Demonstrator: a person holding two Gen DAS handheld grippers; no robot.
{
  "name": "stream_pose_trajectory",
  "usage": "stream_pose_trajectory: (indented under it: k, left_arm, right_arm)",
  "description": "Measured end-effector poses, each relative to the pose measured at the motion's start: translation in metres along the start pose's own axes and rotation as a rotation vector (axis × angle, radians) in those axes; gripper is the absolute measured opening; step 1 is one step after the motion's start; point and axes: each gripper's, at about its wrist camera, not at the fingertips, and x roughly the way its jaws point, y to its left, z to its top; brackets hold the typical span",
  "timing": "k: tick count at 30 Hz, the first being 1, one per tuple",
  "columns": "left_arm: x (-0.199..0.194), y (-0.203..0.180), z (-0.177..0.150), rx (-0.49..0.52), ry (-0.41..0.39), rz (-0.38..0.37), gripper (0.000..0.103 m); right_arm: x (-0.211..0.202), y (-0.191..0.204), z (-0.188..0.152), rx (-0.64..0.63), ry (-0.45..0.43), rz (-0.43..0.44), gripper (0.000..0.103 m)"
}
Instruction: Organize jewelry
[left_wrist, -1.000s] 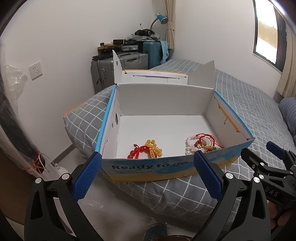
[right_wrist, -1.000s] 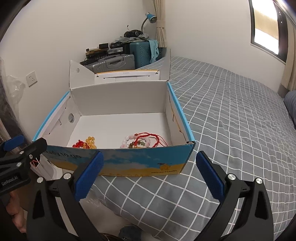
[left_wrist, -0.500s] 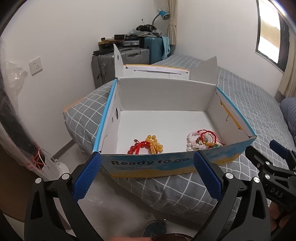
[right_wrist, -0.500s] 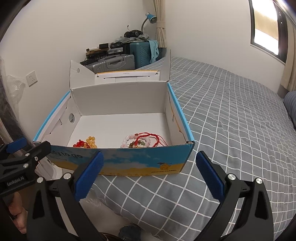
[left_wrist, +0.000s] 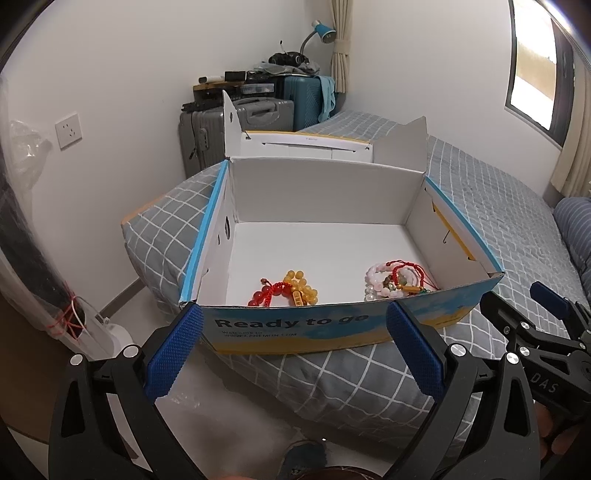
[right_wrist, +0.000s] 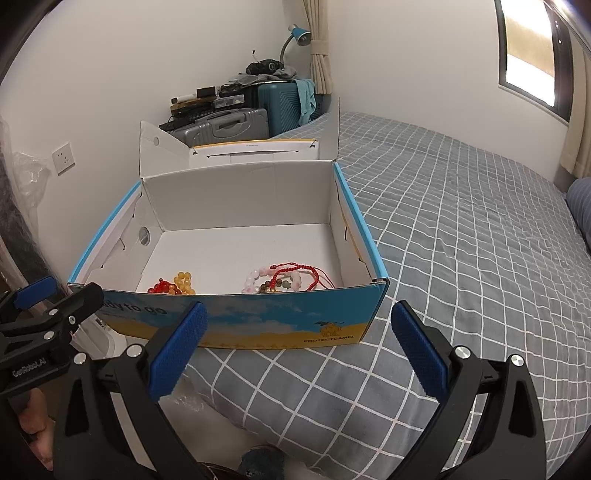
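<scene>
Jewelry lies in two piles, red-and-amber bead bracelets (left_wrist: 286, 291) and pink-bead, red-cord bracelets (left_wrist: 397, 278), inside the open blue-and-white cardboard box (left_wrist: 295, 326) on the grey checked bed (right_wrist: 461, 229). Left gripper (left_wrist: 291, 349) and right gripper (right_wrist: 295, 350) hover before it, both spread wide, holding nothing.

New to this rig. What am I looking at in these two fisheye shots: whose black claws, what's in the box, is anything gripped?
No robot here: a person holds a two-finger clamp in each hand, with a fisheye camera on each looking forward along the fingers. In the left wrist view the blue-padded left gripper fills the foreground; the right wrist view shows the right gripper the same way. Each view also catches the other clamp at its edge. Both are open and hold nothing. Ahead, on a grey checked bed, stands an open cardboard box. Inside, near its front wall, lie a red and yellow bead bracelet and, apart from it, a tangle of pink bead and red cord bracelets.
</scene>
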Motion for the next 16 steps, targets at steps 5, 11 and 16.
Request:
stream_pose_trajectory:
  k: [5, 11, 16]
  left_arm:
    - [0.0006, -0.0009, -0.0016, 0.005, 0.003, -0.002, 0.098]
    - [-0.0002, -0.0025, -0.0026, 0.005, 0.012, -0.011, 0.097]
    - [-0.0017, -0.0001, -0.0022, -0.004, 0.005, -0.01, 0.097]
  right_arm:
    - [0.0008, 0.0005, 0.0002, 0.008, 0.005, 0.004, 0.096]
    - [0.0015, 0.0008, 0.0009, 0.007, 0.012, -0.005, 0.096]
    - [0.0015, 0.0005, 0.0025, 0.009, 0.012, -0.008, 0.096]
